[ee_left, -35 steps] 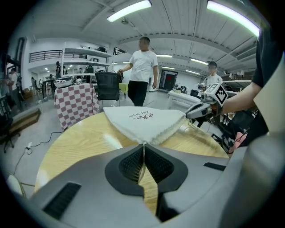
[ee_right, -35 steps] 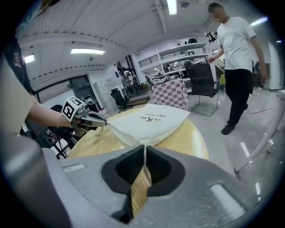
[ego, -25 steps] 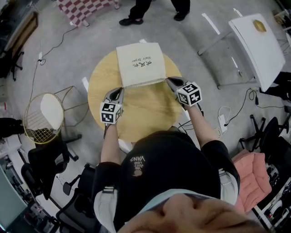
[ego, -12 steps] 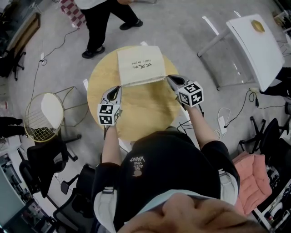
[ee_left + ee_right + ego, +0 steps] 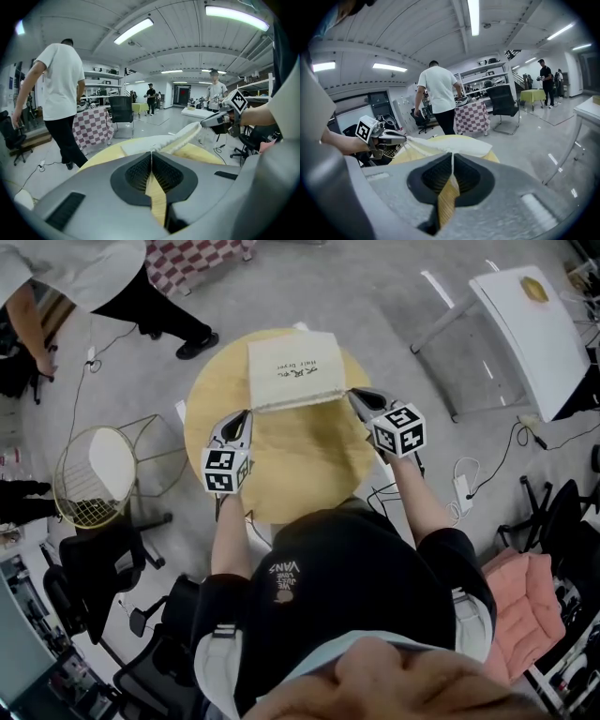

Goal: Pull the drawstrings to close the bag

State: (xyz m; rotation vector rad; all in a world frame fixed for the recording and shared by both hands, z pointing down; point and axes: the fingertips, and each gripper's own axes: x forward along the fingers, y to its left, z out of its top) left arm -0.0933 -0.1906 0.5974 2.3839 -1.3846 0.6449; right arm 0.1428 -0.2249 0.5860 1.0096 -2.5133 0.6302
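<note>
Bag: the cream bag [image 5: 292, 371] lies flat on the far half of the round wooden bench [image 5: 281, 470], with its puckered open edge facing you.
Left tongs: your left tongs [image 5: 246, 416] are closed on a thin white drawstring [image 5: 151, 157] at the bag's near left corner.
Right tongs: your right tongs [image 5: 354, 393] are closed on the other drawstring [image 5: 452, 160] at the near right corner.
Between the tongs: only the bag's bunched edge runs from one pair of tongs to the other.
Around the bench: a gold wire basket [image 5: 94, 479] stands on the floor to your left, near the bench. A black chair [image 5: 98, 568] is below it. A white table [image 5: 530, 329] stands well apart on your right. A pink cushion [image 5: 525, 601] sits by your right side, and a checked cloth [image 5: 187, 259] lies on the far side.
Walker: a person in a white shirt [image 5: 80, 273] is at the far left, well apart from the bag.
Change: half a second ago this person stood just behind the bench and has now walked off to the left. Your tongs are at the same two corners as before.
</note>
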